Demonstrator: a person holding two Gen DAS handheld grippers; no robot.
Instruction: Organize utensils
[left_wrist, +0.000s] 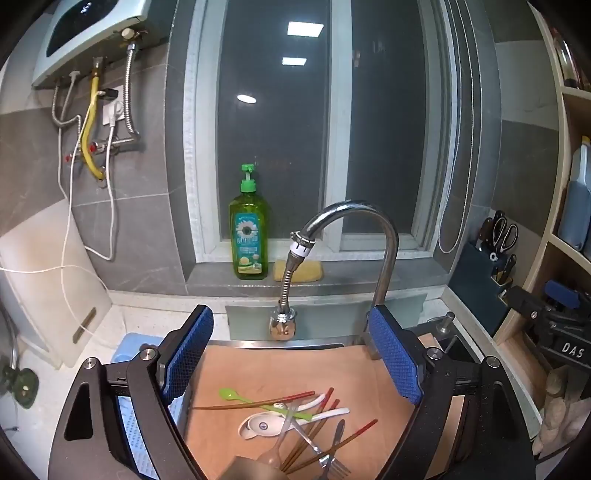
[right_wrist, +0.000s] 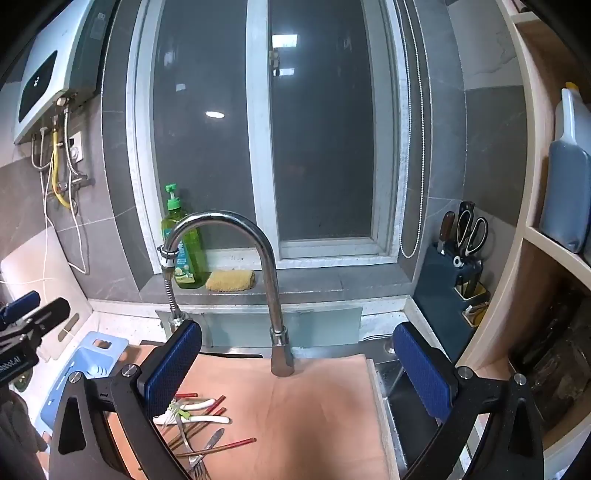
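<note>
Now, at the upper left of the left wrist view hangs a water heater (left_wrist: 88, 33), and a white cutting board (left_wrist: 51, 280) leans below it. In the middle a green dish soap bottle (left_wrist: 248, 236) stands just beside a yellow sponge (left_wrist: 306, 270) on the sill; the faucet (left_wrist: 354, 236) curves in front. Low in the frame, the utensils (left_wrist: 295, 424) lie mixed on a brown mat (left_wrist: 258, 369): spoons, chopsticks, a fork. At the right stands a knife block (left_wrist: 484, 273). The left gripper (left_wrist: 291, 354) hovers above the mat, fingers wide apart, empty. The right gripper (right_wrist: 295, 365) is likewise spread and empty.
</note>
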